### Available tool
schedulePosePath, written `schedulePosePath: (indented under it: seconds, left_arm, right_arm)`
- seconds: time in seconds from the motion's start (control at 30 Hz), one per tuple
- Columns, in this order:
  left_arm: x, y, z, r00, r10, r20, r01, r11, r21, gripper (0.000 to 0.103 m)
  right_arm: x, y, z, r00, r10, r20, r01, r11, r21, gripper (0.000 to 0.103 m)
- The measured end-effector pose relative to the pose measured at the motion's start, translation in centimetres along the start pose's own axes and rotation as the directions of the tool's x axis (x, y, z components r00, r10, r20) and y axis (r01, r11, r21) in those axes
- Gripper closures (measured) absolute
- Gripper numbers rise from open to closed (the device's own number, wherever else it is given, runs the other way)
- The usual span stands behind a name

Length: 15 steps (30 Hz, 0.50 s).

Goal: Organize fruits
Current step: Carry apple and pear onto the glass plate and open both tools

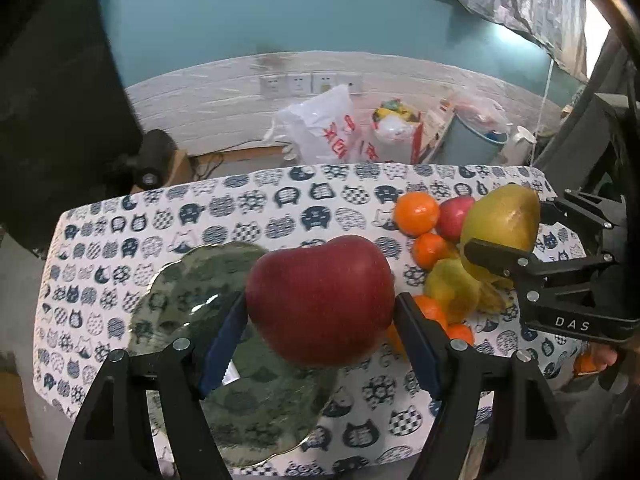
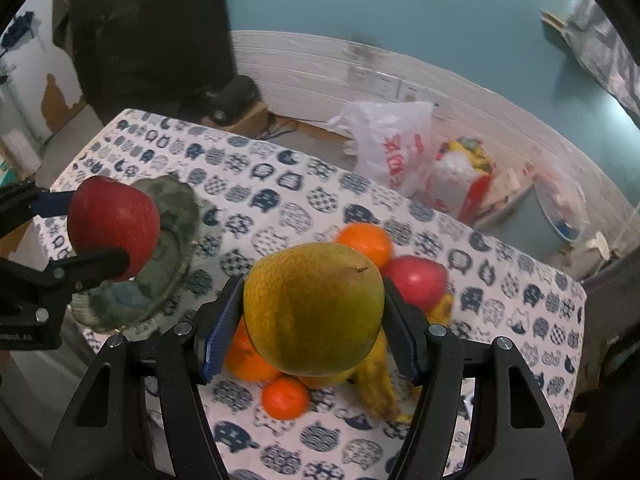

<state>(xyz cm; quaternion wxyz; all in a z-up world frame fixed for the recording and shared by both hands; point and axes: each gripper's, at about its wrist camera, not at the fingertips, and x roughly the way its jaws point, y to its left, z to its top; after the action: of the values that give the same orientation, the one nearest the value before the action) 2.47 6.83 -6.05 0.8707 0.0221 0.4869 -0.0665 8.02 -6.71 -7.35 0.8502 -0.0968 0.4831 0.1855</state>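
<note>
My left gripper (image 1: 320, 312) is shut on a big red apple (image 1: 320, 300) and holds it in the air just right of a green marbled plate (image 1: 188, 304). It shows too in the right wrist view (image 2: 114, 228), over the plate (image 2: 172, 216). My right gripper (image 2: 314, 320) is shut on a yellow-green pear (image 2: 314, 308) above the fruit pile; it also shows in the left wrist view (image 1: 502, 220). In the pile lie oranges (image 2: 366, 242), a second red apple (image 2: 418, 282), a banana (image 2: 378, 384) and another pear (image 1: 452, 288).
The table wears a cloth with a cat pattern (image 1: 260, 216). Behind it on the floor stand plastic bags (image 1: 324, 128), a blue bin (image 1: 476, 140) and a black speaker (image 1: 154, 160). A wall with sockets (image 1: 296, 84) is behind.
</note>
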Motion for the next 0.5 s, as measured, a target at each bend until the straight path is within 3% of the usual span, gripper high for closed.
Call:
schedulePosePath:
  seconds: [0.5]
  left_arm:
    - [-0.8, 7.1, -3.5, 0.998, 0.06, -0.03, -0.063, 0.991, -0.117, 0.026]
  right_arm:
    - [3.0, 9.0, 3.7, 0.993, 0.115, -0.027, -0.117, 0.987, -0.111, 0.036]
